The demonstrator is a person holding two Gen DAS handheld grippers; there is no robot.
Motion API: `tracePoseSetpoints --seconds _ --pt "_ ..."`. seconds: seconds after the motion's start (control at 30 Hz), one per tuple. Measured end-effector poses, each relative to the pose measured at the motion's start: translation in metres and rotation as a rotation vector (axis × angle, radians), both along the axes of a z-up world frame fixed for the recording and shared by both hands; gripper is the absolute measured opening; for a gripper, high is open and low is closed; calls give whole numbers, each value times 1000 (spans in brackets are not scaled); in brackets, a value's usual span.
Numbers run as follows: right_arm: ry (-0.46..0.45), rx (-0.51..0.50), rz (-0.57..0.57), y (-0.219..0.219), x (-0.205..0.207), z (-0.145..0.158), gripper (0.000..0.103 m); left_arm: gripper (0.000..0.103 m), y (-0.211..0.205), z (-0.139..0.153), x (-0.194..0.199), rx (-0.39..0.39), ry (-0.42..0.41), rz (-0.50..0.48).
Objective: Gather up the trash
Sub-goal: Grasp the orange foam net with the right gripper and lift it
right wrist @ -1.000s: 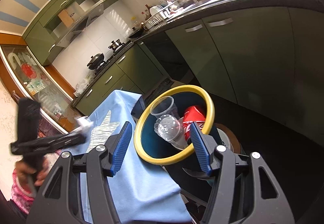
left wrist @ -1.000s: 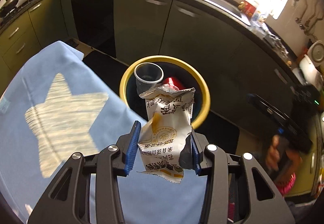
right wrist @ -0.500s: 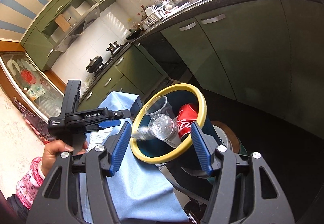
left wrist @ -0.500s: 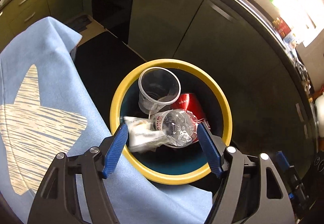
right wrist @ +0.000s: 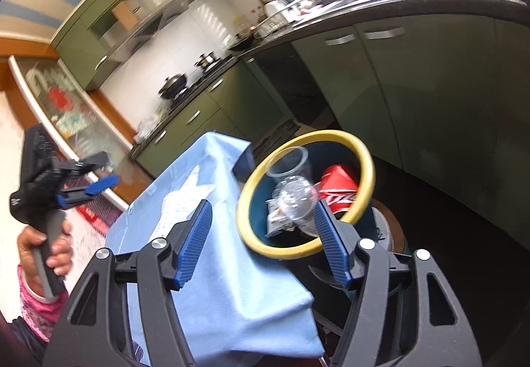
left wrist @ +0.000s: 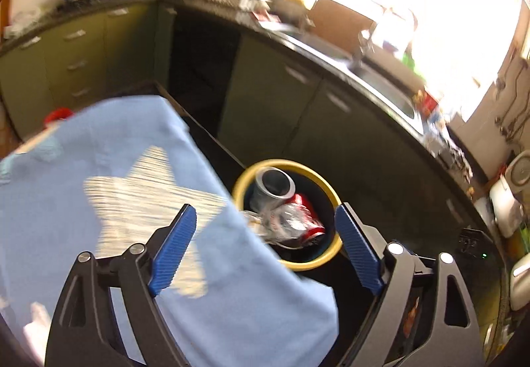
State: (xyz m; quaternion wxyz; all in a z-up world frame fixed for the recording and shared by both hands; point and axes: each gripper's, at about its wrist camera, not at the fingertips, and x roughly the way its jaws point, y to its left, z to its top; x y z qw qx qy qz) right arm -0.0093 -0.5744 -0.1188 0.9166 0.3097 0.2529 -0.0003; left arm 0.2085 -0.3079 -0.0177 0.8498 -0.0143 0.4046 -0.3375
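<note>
Wrapper point(right wrist: 276, 217) now down in bin point(left wrist: 326, 188) — left claw point(left wrist: 265, 249) raised, tilted downward, opening, empty.

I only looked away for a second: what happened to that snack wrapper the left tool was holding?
The left tool let the wrapper go into the yellow-rimmed bin, then pulled back; its jaws are opening with nothing between them. The right tool is also opening and empty. The clear cup, bottle and red can stayed inside.
</note>
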Motion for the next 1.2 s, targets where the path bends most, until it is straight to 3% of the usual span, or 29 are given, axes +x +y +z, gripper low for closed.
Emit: tracePoseSetpoints --seconds 0.13,0.27,0.5,0.7,0.93,1.13,1.2 --pt "3 -53 122 37 13 10 62 88 78 18 -7 -27 -68 115" --pt "11 -118 270 88 27 17 62 89 158 17 -11 -27 -114 249" --pt "22 -185 616 208 51 17 62 89 288 -14 -8 -38 -152 503" --pt "1 -264 908 307 56 20 62 89 363 -53 -6 -37 -182 670" --pt "34 -390 1094 386 65 9 61 90 406 -99 -3 -98 -145 787" --pt "91 -416 1138 396 70 -8 47 90 405 -110 2 -71 -165 809" --pt "104 -415 1144 399 70 -11 37 90 404 -111 2 -81 -164 803"
